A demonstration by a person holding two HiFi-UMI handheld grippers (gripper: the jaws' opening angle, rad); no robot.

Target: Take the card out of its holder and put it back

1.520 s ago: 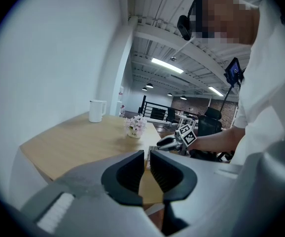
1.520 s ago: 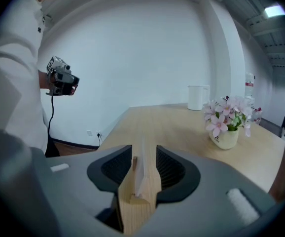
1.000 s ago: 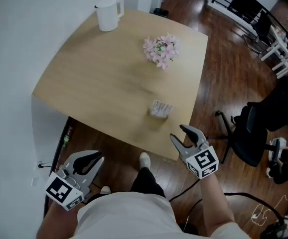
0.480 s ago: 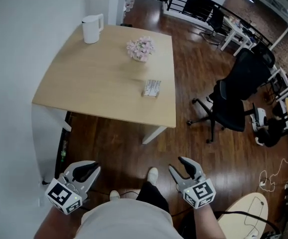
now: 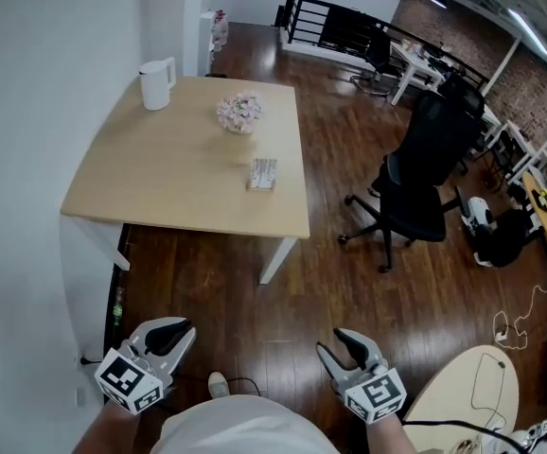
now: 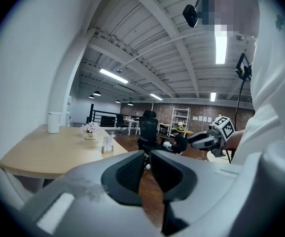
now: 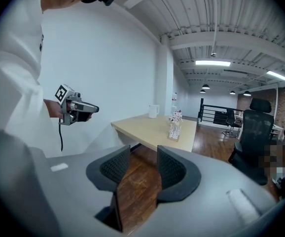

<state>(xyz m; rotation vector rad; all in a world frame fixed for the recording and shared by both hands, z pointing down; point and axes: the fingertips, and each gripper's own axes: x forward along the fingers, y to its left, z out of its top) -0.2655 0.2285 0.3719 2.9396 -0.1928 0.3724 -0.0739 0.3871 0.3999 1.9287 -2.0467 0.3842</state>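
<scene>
1. From where I stand, no word, number or brand name can be read anywhere in the room.
2. The small white card in its clear holder on the pale wooden table bears some print, too small to make out.
3. The white cubes on the left gripper and right gripper show only black-and-white square patterns, no letters.

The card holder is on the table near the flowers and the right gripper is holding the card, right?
Not quite: the right gripper is empty, jaws apart over bare floor, as the right gripper view shows. The card holder is on the table near the flowers.
</scene>
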